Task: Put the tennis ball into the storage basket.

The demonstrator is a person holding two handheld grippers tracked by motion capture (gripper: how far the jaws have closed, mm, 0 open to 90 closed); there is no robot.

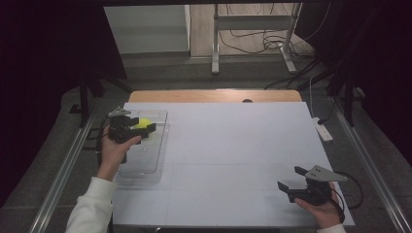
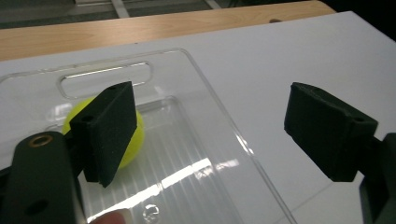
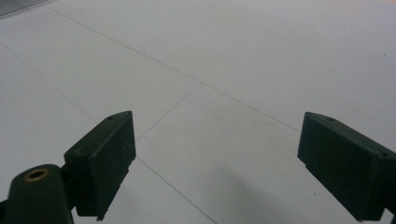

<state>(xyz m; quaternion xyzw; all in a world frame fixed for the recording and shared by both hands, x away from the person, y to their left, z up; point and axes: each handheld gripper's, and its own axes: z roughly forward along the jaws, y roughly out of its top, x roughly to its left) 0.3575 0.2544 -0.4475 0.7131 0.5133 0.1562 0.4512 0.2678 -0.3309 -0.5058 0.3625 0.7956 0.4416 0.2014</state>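
1 ball point(image 2: 133, 135), 1 tray point(image 2: 219, 140), 2 grippers

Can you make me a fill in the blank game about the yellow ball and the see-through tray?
1. The ball lying in the clear tray is ____ in colour.
2. The left gripper has its jaws ____, with nothing held between them.
3. The right gripper hangs over the bare ____ table.
4. In the high view, the tray lies near the table's ____ edge.

Missing words: yellow; open; white; left
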